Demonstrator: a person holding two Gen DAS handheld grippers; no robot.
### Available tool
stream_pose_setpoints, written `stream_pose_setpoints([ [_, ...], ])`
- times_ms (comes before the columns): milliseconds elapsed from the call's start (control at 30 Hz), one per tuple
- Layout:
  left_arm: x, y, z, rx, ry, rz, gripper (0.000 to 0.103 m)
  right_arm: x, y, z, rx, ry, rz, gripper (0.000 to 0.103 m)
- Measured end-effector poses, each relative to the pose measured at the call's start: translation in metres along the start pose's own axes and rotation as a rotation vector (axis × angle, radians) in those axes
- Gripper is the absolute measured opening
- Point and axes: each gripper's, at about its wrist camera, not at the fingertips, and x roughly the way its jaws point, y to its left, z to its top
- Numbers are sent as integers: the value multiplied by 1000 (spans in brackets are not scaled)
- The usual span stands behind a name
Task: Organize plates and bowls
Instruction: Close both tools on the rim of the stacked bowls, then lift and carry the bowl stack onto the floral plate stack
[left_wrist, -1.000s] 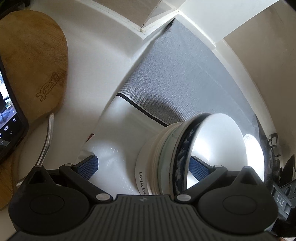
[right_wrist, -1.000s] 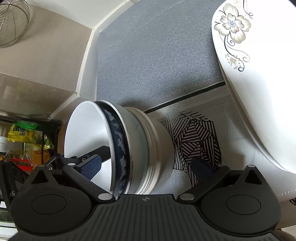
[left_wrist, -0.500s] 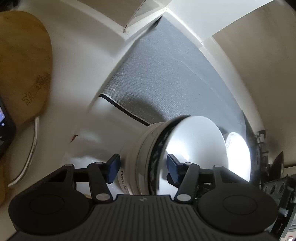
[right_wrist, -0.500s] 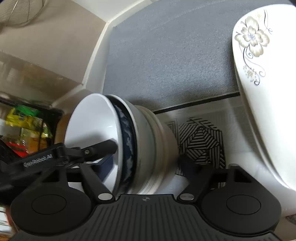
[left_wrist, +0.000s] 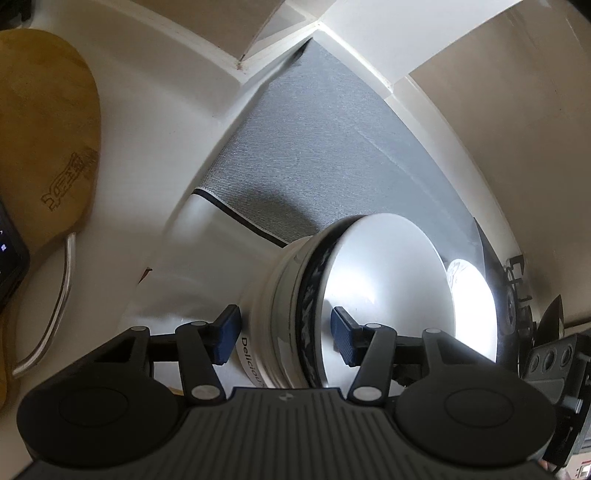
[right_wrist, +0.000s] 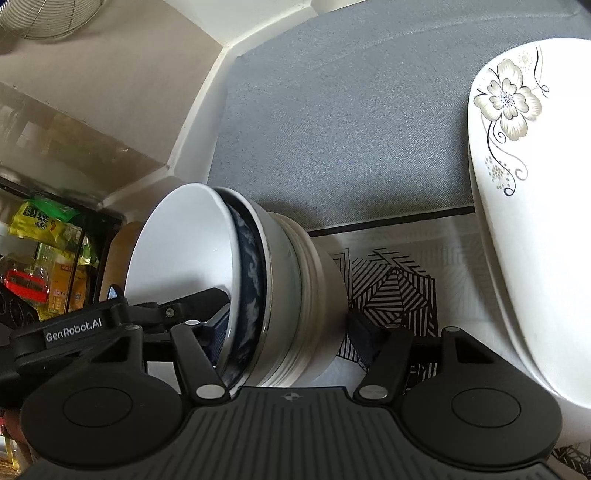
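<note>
A stack of nested bowls (left_wrist: 295, 306), white with a dark blue patterned rim, stands on the grey mat; it also shows in the right wrist view (right_wrist: 280, 291). My left gripper (left_wrist: 282, 336) is shut on the stack, one finger inside the top bowl and one against the outer wall. My right gripper (right_wrist: 291, 332) is shut on the same stack from the opposite side, one finger inside the rim and one outside. A white plate with a flower print (right_wrist: 528, 206) lies at the right of the stack.
A grey mat (right_wrist: 351, 122) with a striped geometric print (right_wrist: 391, 288) covers the shelf. A wooden board (left_wrist: 40, 140) and a phone (left_wrist: 11, 251) are at the left. A rack with packets (right_wrist: 44, 236) and a wire basket (right_wrist: 48, 14) are at the left of the right wrist view.
Both grippers went from open around the bowl stack to shut on its wall. The view has shifted slightly; the stack stays on the mat.
</note>
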Motion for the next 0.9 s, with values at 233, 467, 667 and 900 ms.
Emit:
stream_pose_setpoints([
  [233,5,10,0,-72,-12,-22,74,3,-3,3,-17,-15,12,70],
  [467,8,10,-2,-78,-13,-44,75,5,10,0,-128,-32,-14,74],
  [667,6,9,-2,-90,-14,-53,76,2,16,-1,-165,-30,-27,73],
  [900,2,3,1,-88,-17,-61,76,-6,19,3,-171,-34,-34,73],
])
